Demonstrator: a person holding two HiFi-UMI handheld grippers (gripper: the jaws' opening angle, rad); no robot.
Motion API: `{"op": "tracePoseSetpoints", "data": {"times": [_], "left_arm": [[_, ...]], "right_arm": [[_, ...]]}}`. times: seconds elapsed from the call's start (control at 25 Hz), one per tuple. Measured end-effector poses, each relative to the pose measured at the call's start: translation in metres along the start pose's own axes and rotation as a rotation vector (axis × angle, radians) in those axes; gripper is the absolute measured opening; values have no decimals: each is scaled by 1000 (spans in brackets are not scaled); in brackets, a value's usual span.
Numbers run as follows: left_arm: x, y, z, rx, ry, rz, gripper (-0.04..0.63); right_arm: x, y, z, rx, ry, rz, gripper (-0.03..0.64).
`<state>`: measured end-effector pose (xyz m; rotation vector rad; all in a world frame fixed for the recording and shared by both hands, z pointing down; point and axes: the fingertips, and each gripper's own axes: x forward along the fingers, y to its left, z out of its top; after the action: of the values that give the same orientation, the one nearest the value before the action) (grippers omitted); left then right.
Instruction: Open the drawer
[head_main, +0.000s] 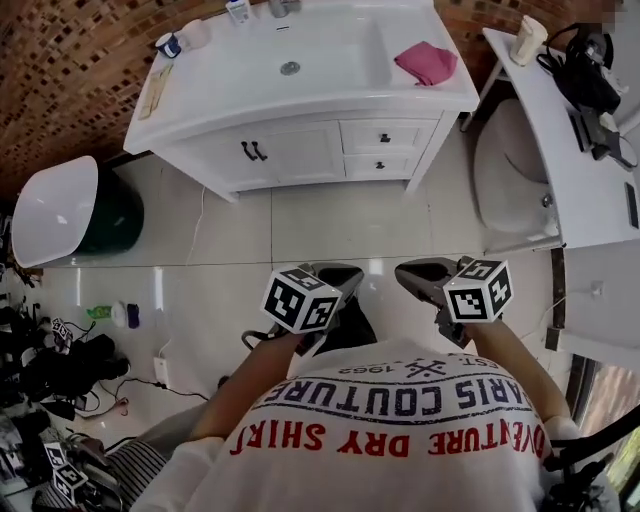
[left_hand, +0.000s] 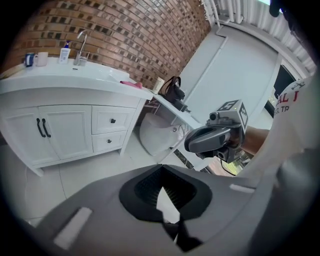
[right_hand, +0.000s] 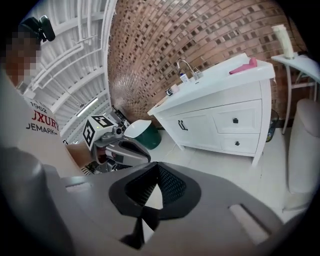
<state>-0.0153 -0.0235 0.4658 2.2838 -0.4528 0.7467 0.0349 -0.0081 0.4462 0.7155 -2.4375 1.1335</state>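
The left tongs (left_hand: 162, 195) and the right tongs (right_hand: 151, 194) are both closed on nothing. They are held side by side above the tiled floor (head_main: 320, 225), well apart from the white vanity (head_main: 220, 85). Its upper drawer (head_main: 386, 137) and lower drawer (head_main: 380, 164) sit shut, right of the double doors (head_main: 262, 152), below a pink cloth (head_main: 425, 62).

The head view looks steeply down from above. Both gripper views face the white vanity (head_main: 290, 155) from well back, sharing its two drawers (head_main: 385, 137).
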Motion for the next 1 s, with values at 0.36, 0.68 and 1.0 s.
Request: {"op": "tracePoseSetpoints", "data": {"times": [0.36, 0.68, 1.0], "left_arm": [[-2, 142, 70, -37, 31, -44, -12], [23, 174, 89, -81, 29, -103, -12], [32, 175, 98, -102, 38, -100, -12]], "right_arm": [[85, -76, 104, 95, -21, -60, 8], [103, -111, 121, 134, 11, -121, 8], [107, -144, 122, 171, 5, -118, 9]]}}
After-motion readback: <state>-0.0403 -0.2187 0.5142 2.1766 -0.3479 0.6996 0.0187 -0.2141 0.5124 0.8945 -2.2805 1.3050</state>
